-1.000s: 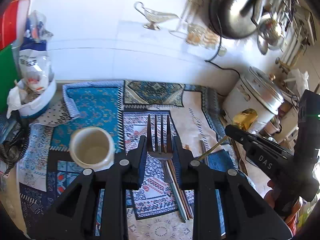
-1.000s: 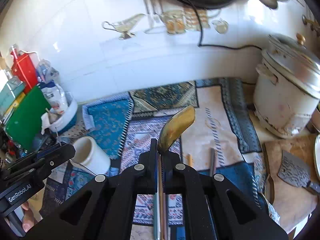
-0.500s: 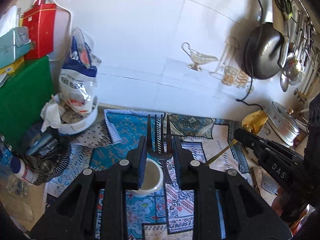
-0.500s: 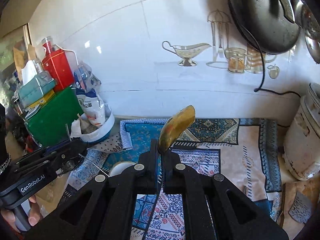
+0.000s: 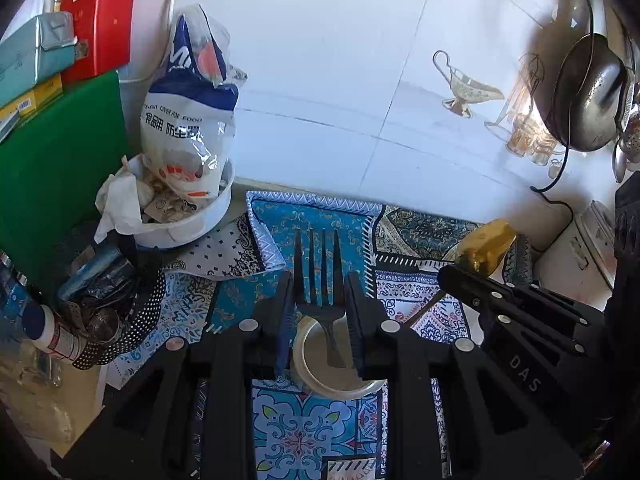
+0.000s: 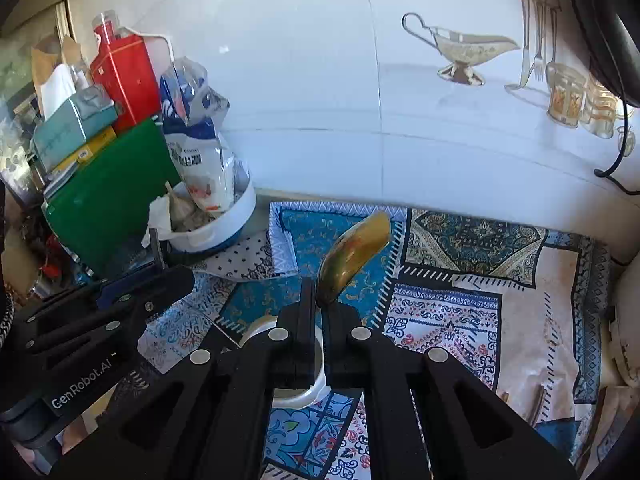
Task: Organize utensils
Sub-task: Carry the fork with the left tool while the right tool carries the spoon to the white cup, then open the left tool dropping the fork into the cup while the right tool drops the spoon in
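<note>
Grippers both tilt steeply downward over the patterned cloth (image 5: 316,436), side by side: the left gripper (image 5: 318,300) is clamped on the neck of a dark fork (image 5: 316,276), its 4 tines standing up past the fingertips, and the right gripper (image 6: 318,312) has its jaws pressed together on the thin handle of a golden spoon (image 6: 354,256), whose bowl rises above the tips and leans right. A white cup (image 5: 340,368) stands on the cloth directly beneath both tools, its open mouth showing between the left fingers just under the fork's handle, and partly hidden behind the right fingers in the right wrist view.
</note>
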Motion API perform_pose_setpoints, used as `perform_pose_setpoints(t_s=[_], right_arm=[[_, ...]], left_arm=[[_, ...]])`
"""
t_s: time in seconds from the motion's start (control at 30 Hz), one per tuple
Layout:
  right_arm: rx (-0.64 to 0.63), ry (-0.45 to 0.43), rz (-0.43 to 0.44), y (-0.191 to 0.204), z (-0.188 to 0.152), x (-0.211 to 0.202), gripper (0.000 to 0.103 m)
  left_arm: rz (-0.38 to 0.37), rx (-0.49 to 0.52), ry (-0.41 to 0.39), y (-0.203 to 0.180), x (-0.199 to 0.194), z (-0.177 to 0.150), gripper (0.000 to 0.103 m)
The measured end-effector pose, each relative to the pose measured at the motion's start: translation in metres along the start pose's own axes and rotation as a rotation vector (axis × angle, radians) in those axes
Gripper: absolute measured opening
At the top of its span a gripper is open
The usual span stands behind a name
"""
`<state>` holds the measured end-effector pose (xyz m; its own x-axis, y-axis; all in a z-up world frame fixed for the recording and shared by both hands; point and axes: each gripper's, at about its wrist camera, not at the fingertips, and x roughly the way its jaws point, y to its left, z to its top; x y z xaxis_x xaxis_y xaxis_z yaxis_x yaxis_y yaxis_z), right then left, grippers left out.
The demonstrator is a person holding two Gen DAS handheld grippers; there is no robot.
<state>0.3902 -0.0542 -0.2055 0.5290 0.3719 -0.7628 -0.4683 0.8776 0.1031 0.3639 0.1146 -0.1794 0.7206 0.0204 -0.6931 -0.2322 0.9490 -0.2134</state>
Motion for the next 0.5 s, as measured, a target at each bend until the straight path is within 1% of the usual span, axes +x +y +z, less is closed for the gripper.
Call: perform_pose_setpoints(t_s=[0.3,0.4,0.5], right_arm=[[-0.007,0.132,-0.014,-0.004,-0.015,0.032,0.003],[0.018,0.166,-0.005,-0.01,-0.017,0.04,0.003],[0.024,0.182,-0.003,-0.012,-0.017,0.043,0.004]], left_arm=[[0.008,-0.007,0.108,0.004,0.033,-0.008,0.024],[0.006,-0.01,0.136,0.004,0.039,-0.009,0.024],[0.006,-0.013,0.152,0.003,0.043,-0.009,0.024]])
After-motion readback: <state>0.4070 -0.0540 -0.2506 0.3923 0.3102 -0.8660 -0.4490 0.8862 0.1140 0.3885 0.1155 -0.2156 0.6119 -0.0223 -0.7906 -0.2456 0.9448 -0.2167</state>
